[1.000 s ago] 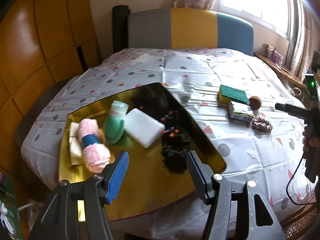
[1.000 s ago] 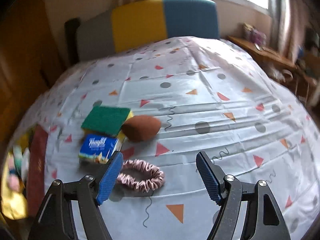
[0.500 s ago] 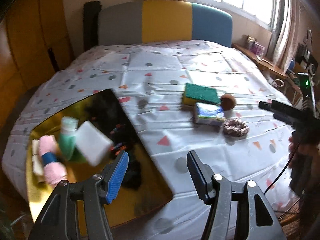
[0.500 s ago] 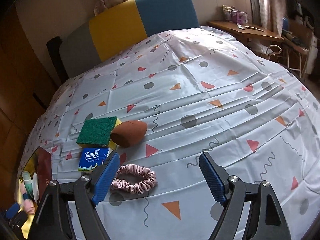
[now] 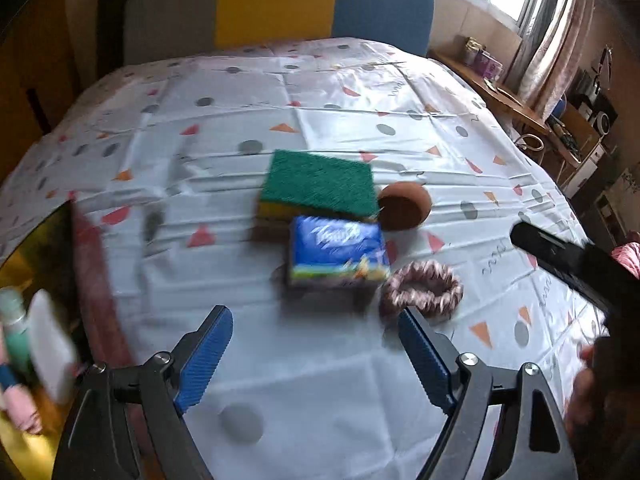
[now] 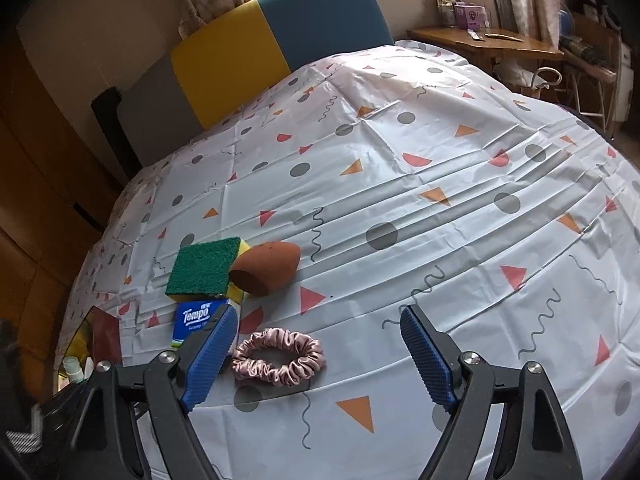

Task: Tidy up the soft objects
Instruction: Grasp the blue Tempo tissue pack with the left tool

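Observation:
On the patterned tablecloth (image 5: 320,380) a green-and-yellow sponge (image 5: 318,184), a brown makeup sponge (image 5: 404,206), a blue tissue pack (image 5: 338,250) and a pink scrunchie (image 5: 422,290) lie close together. My left gripper (image 5: 312,340) hangs just short of the tissue pack, its jaws opening with nothing between them. In the right wrist view the scrunchie (image 6: 278,356) lies on the cloth between the fingers of my right gripper (image 6: 318,328), nearer the left finger. Those jaws are opening and touch nothing. The tissue pack (image 6: 198,318) is partly hidden behind that left finger.
A gold tray (image 5: 36,248) at the left edge holds a white block (image 5: 52,344), a green bottle (image 5: 14,328) and a pink rolled towel (image 5: 20,408). A hand (image 5: 600,400) grips the other tool at right. A wooden side table (image 6: 488,46) stands beyond the bed.
The left gripper swung right, away from the gold tray toward the sponges and tissue pack, and its jaws spread wider. The right gripper rolled a little and widened slightly over the scrunchie.

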The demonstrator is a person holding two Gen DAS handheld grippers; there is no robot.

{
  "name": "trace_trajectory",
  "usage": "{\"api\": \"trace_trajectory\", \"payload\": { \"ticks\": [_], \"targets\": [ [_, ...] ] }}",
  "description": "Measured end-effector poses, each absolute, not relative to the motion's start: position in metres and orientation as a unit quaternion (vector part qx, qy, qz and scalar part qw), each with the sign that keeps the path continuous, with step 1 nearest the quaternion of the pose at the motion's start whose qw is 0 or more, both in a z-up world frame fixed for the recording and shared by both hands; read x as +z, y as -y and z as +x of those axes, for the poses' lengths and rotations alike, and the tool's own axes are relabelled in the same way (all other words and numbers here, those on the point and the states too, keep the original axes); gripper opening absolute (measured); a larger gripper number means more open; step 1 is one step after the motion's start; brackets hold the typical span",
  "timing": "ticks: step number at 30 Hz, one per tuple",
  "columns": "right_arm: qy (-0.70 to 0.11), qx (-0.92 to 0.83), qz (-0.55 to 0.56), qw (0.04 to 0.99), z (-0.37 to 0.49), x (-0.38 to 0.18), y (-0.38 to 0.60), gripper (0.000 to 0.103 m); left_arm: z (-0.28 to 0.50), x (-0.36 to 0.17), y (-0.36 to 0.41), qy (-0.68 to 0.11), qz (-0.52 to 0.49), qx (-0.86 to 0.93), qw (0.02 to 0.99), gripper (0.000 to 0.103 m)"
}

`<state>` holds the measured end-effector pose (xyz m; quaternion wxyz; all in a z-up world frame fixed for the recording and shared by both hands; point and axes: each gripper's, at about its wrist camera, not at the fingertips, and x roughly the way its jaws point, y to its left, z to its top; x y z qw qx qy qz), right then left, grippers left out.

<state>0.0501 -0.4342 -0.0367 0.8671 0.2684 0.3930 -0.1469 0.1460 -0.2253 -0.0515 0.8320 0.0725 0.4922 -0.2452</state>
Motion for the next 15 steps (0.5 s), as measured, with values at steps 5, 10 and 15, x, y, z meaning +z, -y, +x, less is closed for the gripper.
{"api": "trace_trajectory", "payload": {
  "ticks": [5, 10, 15],
  "targets": [
    [-0.39, -0.149, 0.291, 0.861, 0.048, -0.039, 0.442, 0.085, 0.17, -0.068, 0.256, -0.502, 0.08, -0.24, 0.827, 0.094],
    [-0.395, -0.146, 0.307, 0.854, 0.049, -0.043, 0.446, 0.085, 0.186, -0.082, 0.275, -0.518, 0.082, -0.238, 0.817, 0.1],
    [-0.396, -0.148, 0.306, 0.853, 0.049, -0.043, 0.446, 0.085, 0.2, -0.102, 0.276, -0.542, 0.074, -0.225, 0.807, 0.075]
  ]
}}
